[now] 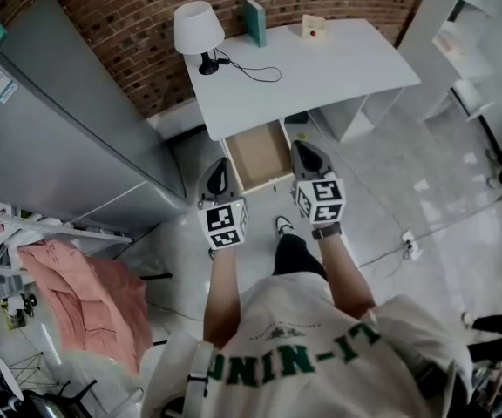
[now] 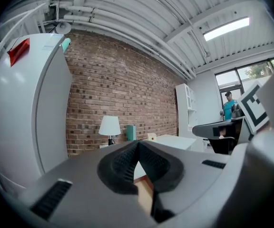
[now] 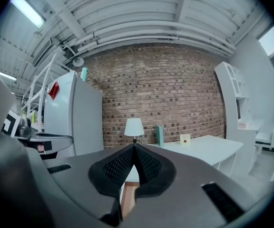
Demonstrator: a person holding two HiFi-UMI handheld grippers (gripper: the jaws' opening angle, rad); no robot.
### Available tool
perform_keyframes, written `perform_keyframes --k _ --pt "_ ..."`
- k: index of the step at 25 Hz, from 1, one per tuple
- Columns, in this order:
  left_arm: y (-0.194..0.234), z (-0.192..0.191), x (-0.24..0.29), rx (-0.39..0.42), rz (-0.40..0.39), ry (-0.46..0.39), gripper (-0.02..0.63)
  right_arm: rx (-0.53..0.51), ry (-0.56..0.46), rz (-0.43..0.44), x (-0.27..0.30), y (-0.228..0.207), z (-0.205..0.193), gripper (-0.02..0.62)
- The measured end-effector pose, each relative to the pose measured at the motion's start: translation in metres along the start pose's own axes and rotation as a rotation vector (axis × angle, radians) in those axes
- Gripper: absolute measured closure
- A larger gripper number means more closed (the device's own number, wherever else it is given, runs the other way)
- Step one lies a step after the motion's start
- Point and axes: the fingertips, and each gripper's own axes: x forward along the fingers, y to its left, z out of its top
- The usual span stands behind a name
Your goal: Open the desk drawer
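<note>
The desk drawer (image 1: 258,157) is seen pulled out from under the front edge of the white tabletop (image 1: 338,72), with its brown inside exposed. The left gripper (image 1: 221,165) and the right gripper (image 1: 303,149) are held over its two sides. Both pairs of jaws are clenched together, with nothing grasped. A lamp (image 1: 197,29), a teal book (image 1: 254,20) and a small box (image 1: 314,27) are carried on the tabletop.

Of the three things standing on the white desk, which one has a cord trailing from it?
The white-shaded lamp: a black cord loops away from its base. The teal book and the small cream box have none.
</note>
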Motion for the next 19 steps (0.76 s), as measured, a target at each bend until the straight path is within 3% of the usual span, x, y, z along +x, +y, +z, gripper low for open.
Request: perform_keyframes --k 5,12,19 --pt "0.003 0.009 -0.022 0.007 -0.024 -0.050 0.612 -0.011 -0.015 -0.043 -0.025 0.012 0.000 0.592" --pt "-0.031 0.030 -0.017 0.008 -0.104 -0.067 0.612 0.015 -0.042 -0.057 -0.038 0.003 0.017 0.592" --pt "-0.028 0.054 -0.083 0.005 -0.122 -0.107 0.612 0.004 -0.051 -0.036 -0.091 0.052 0.035 0.592"
